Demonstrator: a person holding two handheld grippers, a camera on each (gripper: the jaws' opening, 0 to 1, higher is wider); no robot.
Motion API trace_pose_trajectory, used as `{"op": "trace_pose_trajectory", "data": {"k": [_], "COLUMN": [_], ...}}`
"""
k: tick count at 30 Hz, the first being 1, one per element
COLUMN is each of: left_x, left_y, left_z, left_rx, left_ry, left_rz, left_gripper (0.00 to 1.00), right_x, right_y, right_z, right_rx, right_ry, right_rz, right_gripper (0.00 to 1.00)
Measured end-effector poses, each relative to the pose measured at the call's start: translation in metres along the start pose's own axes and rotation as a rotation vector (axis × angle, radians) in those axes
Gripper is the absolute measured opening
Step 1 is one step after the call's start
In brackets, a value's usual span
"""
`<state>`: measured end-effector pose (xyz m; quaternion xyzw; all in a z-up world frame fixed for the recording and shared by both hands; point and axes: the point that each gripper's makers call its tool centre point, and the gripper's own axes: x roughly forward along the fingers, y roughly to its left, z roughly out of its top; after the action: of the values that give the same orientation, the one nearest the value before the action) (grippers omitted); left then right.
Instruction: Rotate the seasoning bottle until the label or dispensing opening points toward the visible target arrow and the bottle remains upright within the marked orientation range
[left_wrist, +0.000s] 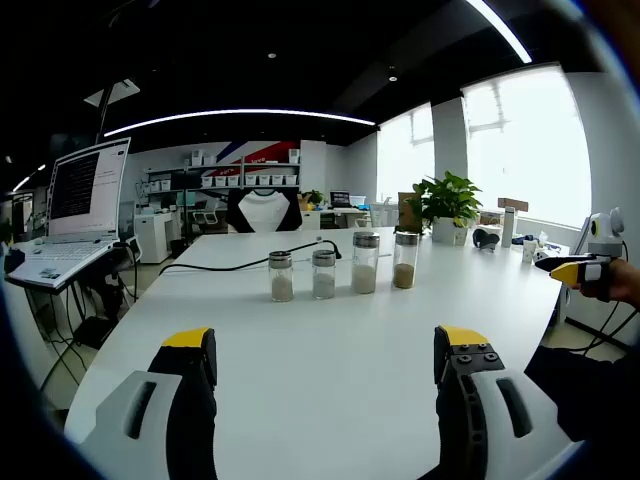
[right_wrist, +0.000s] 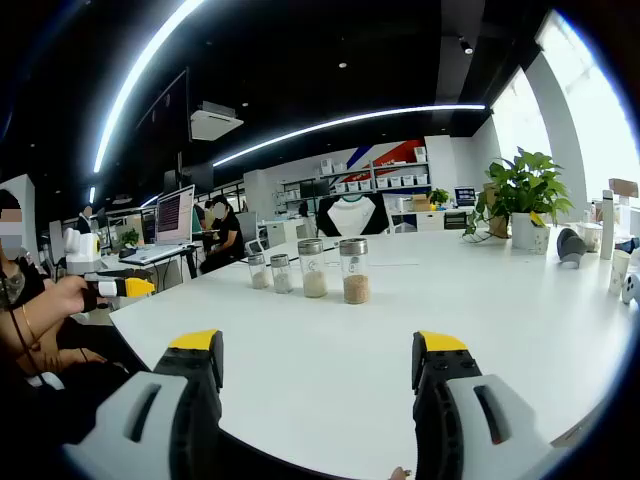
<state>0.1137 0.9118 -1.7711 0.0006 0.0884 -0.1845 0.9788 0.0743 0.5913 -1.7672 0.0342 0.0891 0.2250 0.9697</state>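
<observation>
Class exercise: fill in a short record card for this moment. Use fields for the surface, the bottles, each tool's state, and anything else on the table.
surface: white table
bottles: four seasoning bottles in a row, upright, metal caps, two short and two taller
bottle contents: pale to tan powder or grains
left tool: open, holding nothing, short of the bottles
right tool: open, holding nothing, short of the bottles
other items: laptop, black cable, potted plant
target arrow: none that I can make out

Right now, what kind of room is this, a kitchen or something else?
Probably an open office or lab, not a kitchen: a laptop stands open on a stand, storage shelves with white bins line the back wall, and four seasoning bottles stand on a long white table.
</observation>
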Motion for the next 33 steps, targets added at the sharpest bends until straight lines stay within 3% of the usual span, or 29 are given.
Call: {"op": "trace_pose_trajectory", "data": {"k": [7,15,20,33], "left_x": [0.003,0.004,0.001,0.000], "left_y": [-0.001,0.001,0.002,0.003], "left_z": [-0.002,0.001,0.008,0.005], "left_rx": [0.010,0.011,0.017,0.024], "left_ry": [0.016,0.011,-0.018,-0.002], "left_rz": [-0.007,0.001,0.009,0.012], "left_gripper": [0.94,0.93,0.94,0.94], "right_x": [0.003,0.003,0.003,0.002], "right_y": [0.001,0.009,0.012,0.011], "right_z": [0.003,0.013,0.012,0.007], "right_rx": [-0.010,-0.011,-0.026,-0.010], "right_ry": [0.005,-0.037,-0.027,-0.016], "right_rz": [0.005,0.036,0.040,0.036], "right_gripper": [0.75,0.75,0.75,0.75]}}
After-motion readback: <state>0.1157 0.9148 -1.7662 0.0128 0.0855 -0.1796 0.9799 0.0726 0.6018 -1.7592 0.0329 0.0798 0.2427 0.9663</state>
